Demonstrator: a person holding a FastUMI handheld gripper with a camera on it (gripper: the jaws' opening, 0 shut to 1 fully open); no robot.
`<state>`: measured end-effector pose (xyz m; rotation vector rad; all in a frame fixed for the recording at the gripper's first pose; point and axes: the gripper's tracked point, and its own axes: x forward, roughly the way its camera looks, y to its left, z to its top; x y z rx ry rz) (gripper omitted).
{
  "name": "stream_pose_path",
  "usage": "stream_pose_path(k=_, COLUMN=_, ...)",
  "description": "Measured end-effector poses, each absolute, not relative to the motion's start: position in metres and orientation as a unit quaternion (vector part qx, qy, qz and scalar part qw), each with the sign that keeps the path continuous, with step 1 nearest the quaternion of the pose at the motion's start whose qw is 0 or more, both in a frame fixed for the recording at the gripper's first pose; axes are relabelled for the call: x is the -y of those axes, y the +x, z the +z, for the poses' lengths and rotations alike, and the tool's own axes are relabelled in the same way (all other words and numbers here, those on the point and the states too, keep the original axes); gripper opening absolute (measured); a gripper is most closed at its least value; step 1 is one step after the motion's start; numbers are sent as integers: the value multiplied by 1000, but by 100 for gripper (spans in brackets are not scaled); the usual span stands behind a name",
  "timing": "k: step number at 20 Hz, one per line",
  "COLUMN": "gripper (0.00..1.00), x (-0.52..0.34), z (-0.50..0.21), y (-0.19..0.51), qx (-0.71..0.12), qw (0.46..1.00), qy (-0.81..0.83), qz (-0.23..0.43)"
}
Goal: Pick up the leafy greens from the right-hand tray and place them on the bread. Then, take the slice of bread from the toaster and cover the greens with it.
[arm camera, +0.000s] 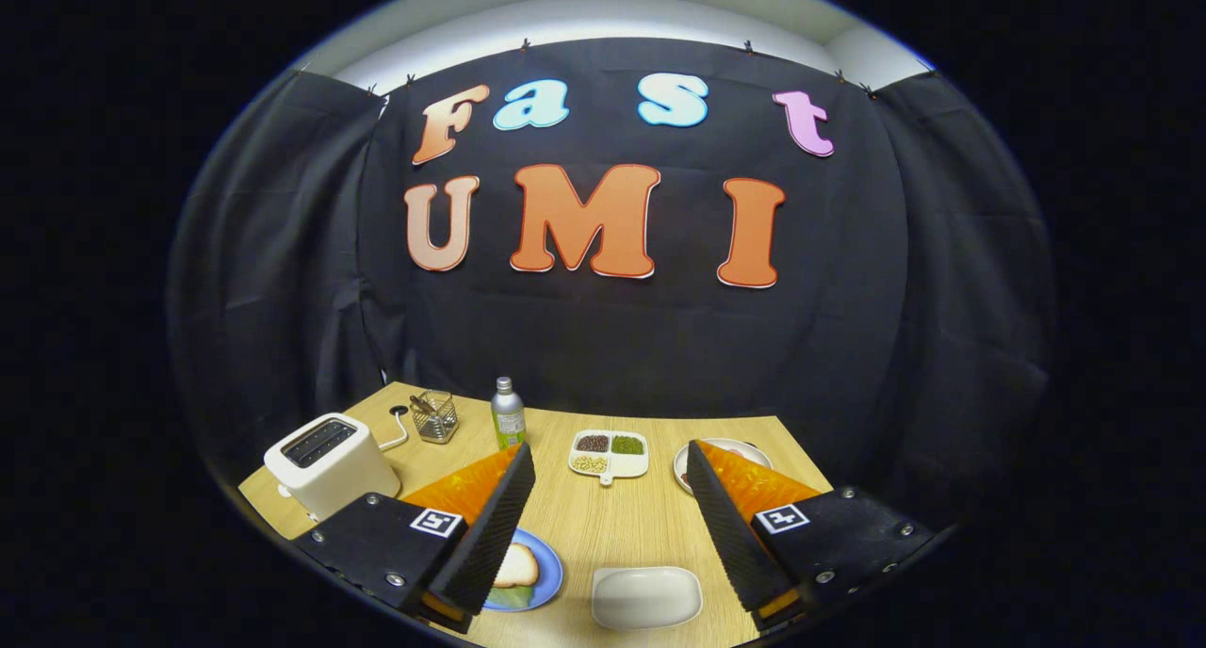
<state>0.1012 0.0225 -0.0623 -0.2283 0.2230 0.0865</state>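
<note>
My gripper (608,452) hangs open above the wooden table (603,526), fingers wide apart with nothing between them. A blue plate (549,573) lies beside the left finger, partly hidden by it. On the plate a slice of bread (518,565) rests over a green leaf (510,595) that sticks out at its near edge. A white oblong tray (646,596) sits between the fingers close below me and holds nothing I can see. The white toaster (328,461) stands at the table's left; its two slots look dark.
Along the back stand a wire basket (435,416) holding utensils, a small bottle (508,414) and a white divided dish (609,454) of grains. A round plate (724,448) peeks out behind the right finger. The toaster's cord (399,431) runs towards the basket.
</note>
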Motion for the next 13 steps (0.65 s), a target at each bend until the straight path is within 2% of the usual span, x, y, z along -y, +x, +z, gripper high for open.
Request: stream_pose_path(k=13, gripper=97, x=28, z=-34, y=89, qx=-92, qw=992, qy=-88, qz=13)
